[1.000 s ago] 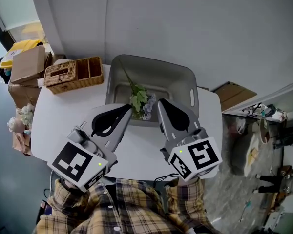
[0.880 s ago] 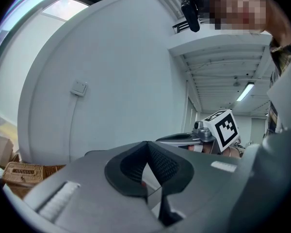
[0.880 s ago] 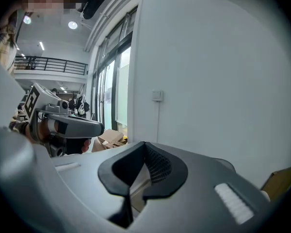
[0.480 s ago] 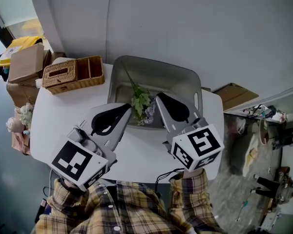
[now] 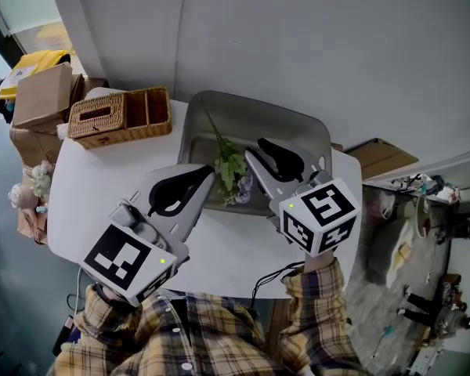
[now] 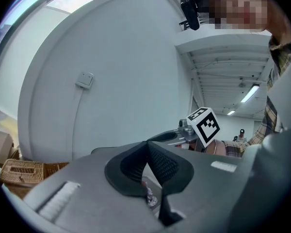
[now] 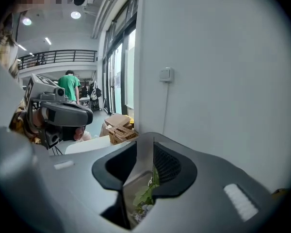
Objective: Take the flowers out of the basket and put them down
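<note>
Head view. A grey plastic basket [image 5: 286,124] stood at the 12 o'clock edge of the white tabletop [image 5: 86,186], against the wall. The flowers [image 5: 231,169], a sprig with green leaves and pale lilac blooms, lay inside the basket. Their thin stem ran toward 11 o'clock and the blooms rested near the basket's 6 o'clock wall. A wicker organiser [image 5: 117,116] with open compartments sat at 10 o'clock of the basket, apart from it. Cardboard boxes [image 5: 39,92] stood beyond the tabletop at 9 o'clock.

Your left gripper [image 5: 207,177] pointed toward 1 o'clock, with its tips at the basket's near rim, just at 8 o'clock of the flowers. Your right gripper [image 5: 251,157] reached over the basket from 4 o'clock, with its tips just beside the leaves at their 3 o'clock side.

Left gripper view. The left gripper [image 6: 146,144] had its jaws together at the tips, with nothing caught in them. A blurred scrap of bloom showed below.

Right gripper view. The right gripper [image 7: 153,144] had its jaws slightly apart, having just been opening. The flowers [image 7: 146,198] showed low in the gap, leaves near the right pad, but neither pad pressed on them.
</note>
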